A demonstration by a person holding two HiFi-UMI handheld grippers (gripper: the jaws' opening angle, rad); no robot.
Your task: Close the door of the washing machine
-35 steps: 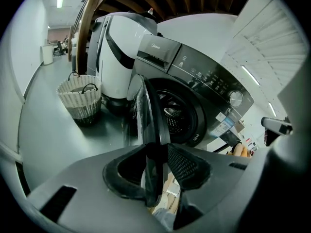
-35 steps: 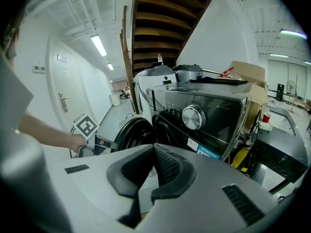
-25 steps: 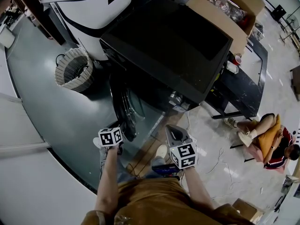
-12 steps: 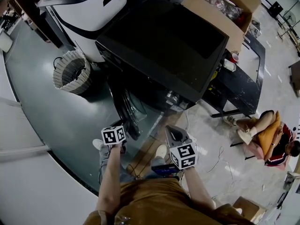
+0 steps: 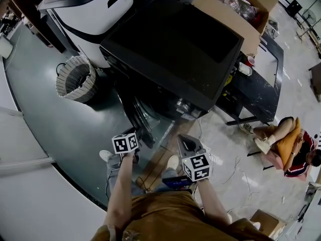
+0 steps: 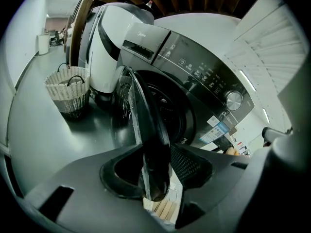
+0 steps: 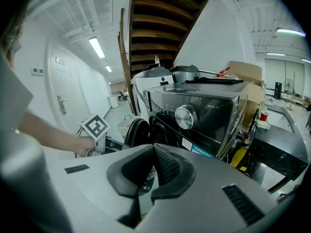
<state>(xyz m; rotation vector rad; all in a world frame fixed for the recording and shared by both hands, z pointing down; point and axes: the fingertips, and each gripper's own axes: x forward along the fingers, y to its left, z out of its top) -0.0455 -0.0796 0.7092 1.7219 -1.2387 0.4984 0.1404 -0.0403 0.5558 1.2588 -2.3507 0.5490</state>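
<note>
Straddling the door (image 6: 146, 125), left claw (image 6: 154, 155) just widening, released; right claw (image 7: 152, 150) clenched empty; drum interior (image 6: 171, 114) dark, indistinct.

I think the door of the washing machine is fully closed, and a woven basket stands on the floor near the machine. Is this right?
Not fully closed: the door stands open, swung out from the front of the washing machine, as the left gripper view shows. The rest is right: a woven basket stands on the floor near the machine.
</note>
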